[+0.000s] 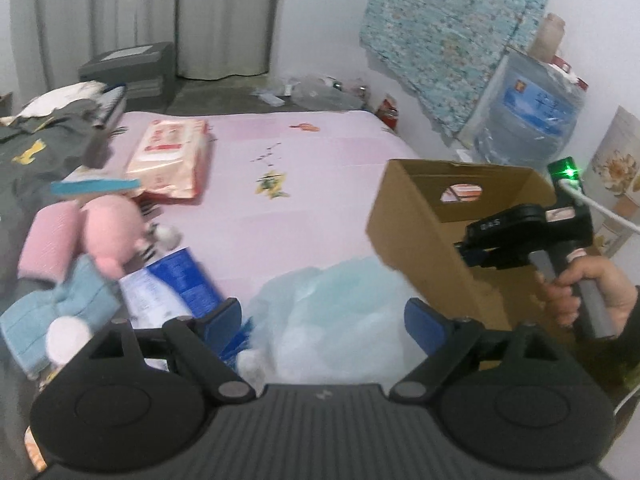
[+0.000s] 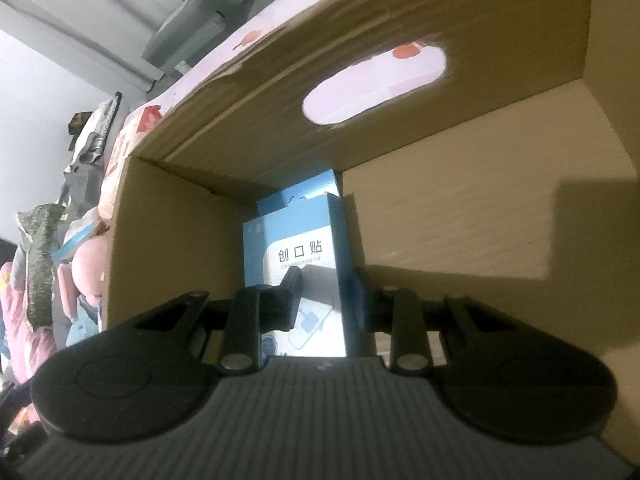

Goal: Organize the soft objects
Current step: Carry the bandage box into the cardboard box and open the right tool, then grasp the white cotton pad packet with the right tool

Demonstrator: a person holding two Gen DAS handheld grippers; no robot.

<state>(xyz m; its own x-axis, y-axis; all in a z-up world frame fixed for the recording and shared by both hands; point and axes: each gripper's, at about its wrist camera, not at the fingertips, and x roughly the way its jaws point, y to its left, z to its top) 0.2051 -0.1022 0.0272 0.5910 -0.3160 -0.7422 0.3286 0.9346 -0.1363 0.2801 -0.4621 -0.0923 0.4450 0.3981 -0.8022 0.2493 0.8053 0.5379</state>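
Left wrist view: the left gripper stands wide with nothing pressed between its blue pads, poised over a pale, filmy plastic bag on the pink bedsheet. Past the bag a broad bare stretch of sheet runs to the far edge of the bed. To the left lies a heap: one pink plush toy, one light blue cloth, one blue-and-white packet, and farther back one wrapped tissue pack. To the right stands one cardboard box, open on top, near the bed's right edge. A hand holds the right gripper's handle over it.

Right wrist view: the right gripper is inside the box, its jaws narrow and clamped on one blue bandage box, upright, near the corner, with the box walls on three sides.
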